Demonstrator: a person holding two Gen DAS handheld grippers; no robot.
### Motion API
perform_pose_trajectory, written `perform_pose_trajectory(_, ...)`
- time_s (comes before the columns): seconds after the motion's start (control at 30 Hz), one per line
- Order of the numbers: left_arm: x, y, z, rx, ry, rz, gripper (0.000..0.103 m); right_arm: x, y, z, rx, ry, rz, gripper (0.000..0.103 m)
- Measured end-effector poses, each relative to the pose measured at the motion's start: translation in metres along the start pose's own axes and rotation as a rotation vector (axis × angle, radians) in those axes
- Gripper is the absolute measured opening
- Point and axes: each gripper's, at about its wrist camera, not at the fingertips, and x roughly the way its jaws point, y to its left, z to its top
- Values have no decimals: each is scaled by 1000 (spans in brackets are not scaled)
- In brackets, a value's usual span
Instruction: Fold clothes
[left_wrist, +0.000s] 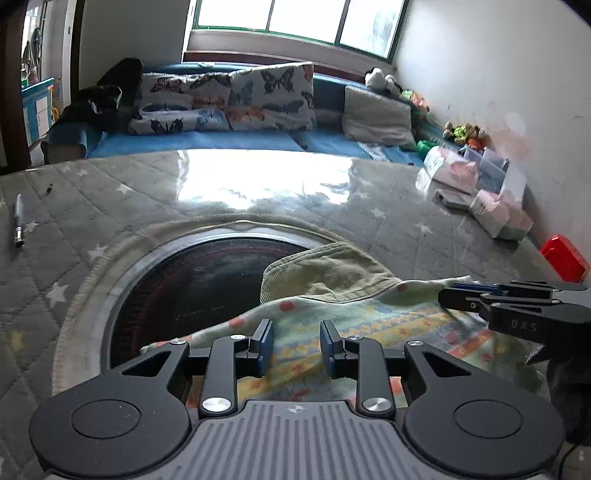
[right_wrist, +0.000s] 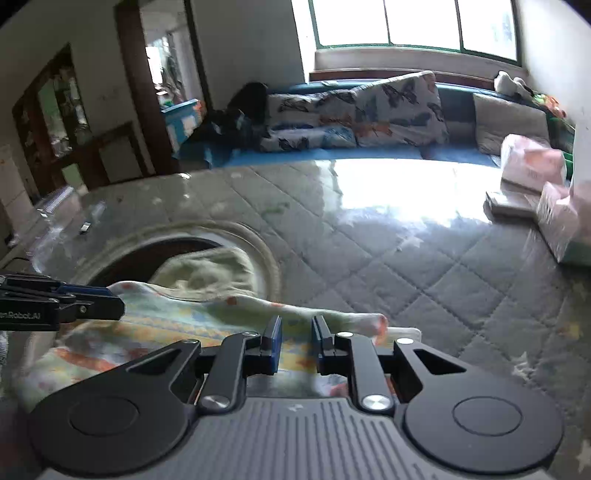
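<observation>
left wrist: quilted star table cover (left_wrist: 110, 206), sofa (left_wrist: 221, 142) behind; both fingers spread over patterned garment (left_wrist: 369, 325).

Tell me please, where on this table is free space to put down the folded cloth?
The quilted table cover lies bare between the round black inset and the tissue packs by the wall. The far middle, before the sofa, is bare too. It is crowded near both hand-held grippers, where the patterned cloth and green garment lie.

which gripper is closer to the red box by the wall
Right. The red box lies at the table's far right edge, and the right gripper reaches in on that side, above the patterned cloth. The left gripper sits further left, over the same cloth.
</observation>
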Motion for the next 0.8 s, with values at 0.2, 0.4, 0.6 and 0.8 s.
perform_pose_trajectory(0.2, 4, 8, -1, -26, 5, 21, 31, -10, 2, 3, -16, 2, 18, 25)
perform_pose_trajectory(0.4, -26, -15, -21, 38, -24, -15, 32, -34, 33, -7, -155, 20, 111, 38)
perform_pose_trajectory(0.6, -55, -40, -47, 107, -48, -52, 32, -49, 53, -30, -237, 58, 142, 43)
perform_pose_trajectory(0.8, -64, -44, -80, 107, -41, -36, 32, -64, 56, -59, -283, 63, 106, 49)
